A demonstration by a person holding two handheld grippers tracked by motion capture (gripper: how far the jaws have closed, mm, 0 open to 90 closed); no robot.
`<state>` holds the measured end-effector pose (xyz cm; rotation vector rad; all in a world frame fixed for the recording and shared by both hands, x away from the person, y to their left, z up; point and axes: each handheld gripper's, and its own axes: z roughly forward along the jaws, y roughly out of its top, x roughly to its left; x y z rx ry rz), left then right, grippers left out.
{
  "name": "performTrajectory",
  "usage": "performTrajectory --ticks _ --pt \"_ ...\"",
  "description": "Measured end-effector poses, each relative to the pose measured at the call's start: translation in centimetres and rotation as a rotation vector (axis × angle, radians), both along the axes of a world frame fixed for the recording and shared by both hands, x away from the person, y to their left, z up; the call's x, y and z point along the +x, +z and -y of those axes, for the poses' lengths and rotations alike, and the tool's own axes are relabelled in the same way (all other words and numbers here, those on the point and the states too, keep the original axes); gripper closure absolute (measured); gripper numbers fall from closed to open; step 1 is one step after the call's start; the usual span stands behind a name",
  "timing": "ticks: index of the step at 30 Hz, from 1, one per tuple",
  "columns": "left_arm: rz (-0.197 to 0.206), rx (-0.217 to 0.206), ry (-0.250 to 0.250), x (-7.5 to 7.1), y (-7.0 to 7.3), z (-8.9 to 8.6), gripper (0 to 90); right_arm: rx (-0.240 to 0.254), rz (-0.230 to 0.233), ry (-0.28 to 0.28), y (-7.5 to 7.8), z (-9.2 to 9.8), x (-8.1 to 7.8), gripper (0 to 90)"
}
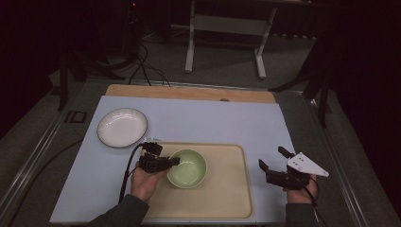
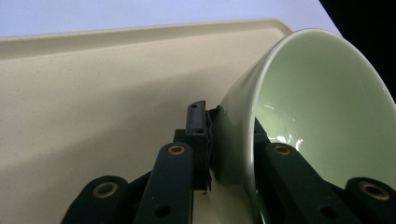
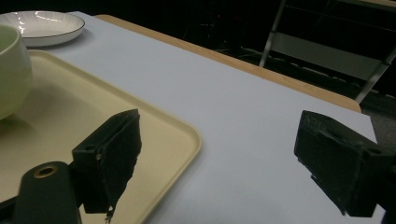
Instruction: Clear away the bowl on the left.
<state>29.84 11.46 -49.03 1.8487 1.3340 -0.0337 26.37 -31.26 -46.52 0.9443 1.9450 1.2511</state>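
A pale green bowl (image 1: 188, 168) sits on the left part of a beige tray (image 1: 227, 189). My left gripper (image 1: 174, 161) is shut on the bowl's left rim; in the left gripper view the rim (image 2: 233, 140) is pinched between the two black jaws, one outside and one inside the bowl. My right gripper (image 1: 273, 160) hovers over the white mat just right of the tray, jaws wide apart with nothing between them; the right gripper view shows its gap (image 3: 217, 154) over the tray's corner (image 3: 187, 135) and the bowl (image 3: 11, 70) at far left.
A white plate with a dark rim (image 1: 122, 127) lies on the mat at the back left. The light mat (image 1: 213, 118) covers a wooden table (image 1: 189, 92). Beyond it are floor cables (image 1: 146, 71) and a table frame (image 1: 227, 42).
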Motion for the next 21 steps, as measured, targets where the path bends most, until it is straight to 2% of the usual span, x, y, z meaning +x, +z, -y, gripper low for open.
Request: performTrajectory --ticks 21 --pt "-0.025 0.035 -0.016 0.01 -0.96 0.88 79.8 0.0 -0.002 0.0 0.01 0.0 0.01 14.4"
